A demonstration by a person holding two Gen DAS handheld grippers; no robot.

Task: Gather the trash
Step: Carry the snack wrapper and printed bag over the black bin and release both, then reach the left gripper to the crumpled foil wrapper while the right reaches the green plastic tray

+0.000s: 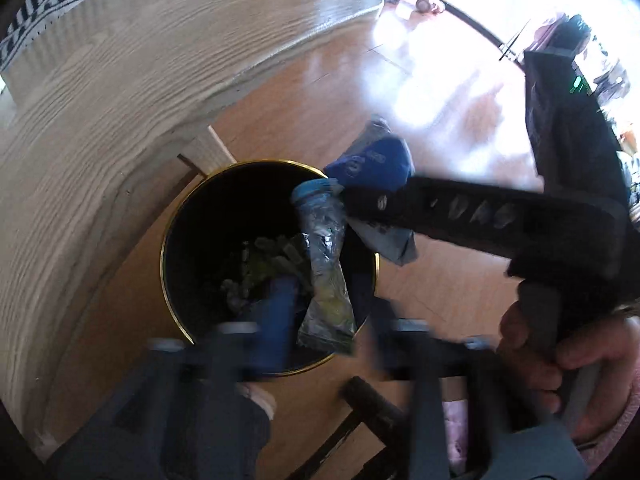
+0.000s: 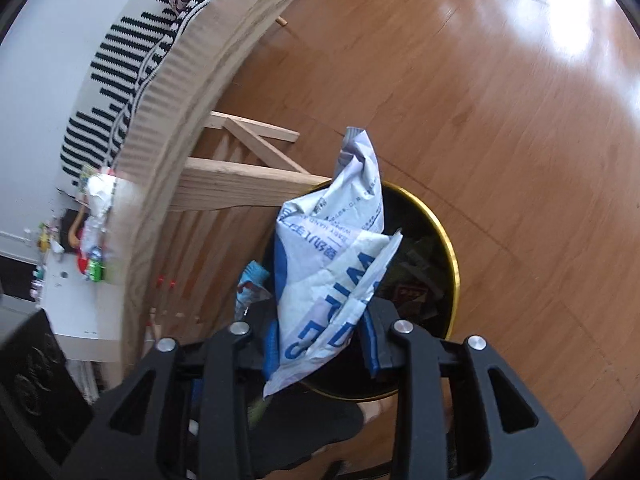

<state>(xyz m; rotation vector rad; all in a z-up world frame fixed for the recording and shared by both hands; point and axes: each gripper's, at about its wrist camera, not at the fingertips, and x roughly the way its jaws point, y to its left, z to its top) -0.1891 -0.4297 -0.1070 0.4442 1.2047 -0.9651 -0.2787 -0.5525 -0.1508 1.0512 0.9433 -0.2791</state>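
- Closest to us, we are looking down along the left gripper; its jaws are standing wide apart and gripping nothing.
- Between its blurred fingers, a crushed clear bottle with a blue cap is hanging over the near side of the bin, apparently dropping in.
- Beside it, we are holding the right gripper in a hand; its jaws are standing partly open.
- A crumpled blue-and-white wipes packet is standing up between those jaws, seemingly loose rather than pinched, above the bin's rim.
- Below both grippers, the black bin with a gold rim is sitting on the wooden floor, already holding scraps of trash.
- Further off, a pale wooden table is curving past the bin.
- We are judging this to be the drop-off step. Next we should let both pieces fall clear, lift away, and go for more trash.
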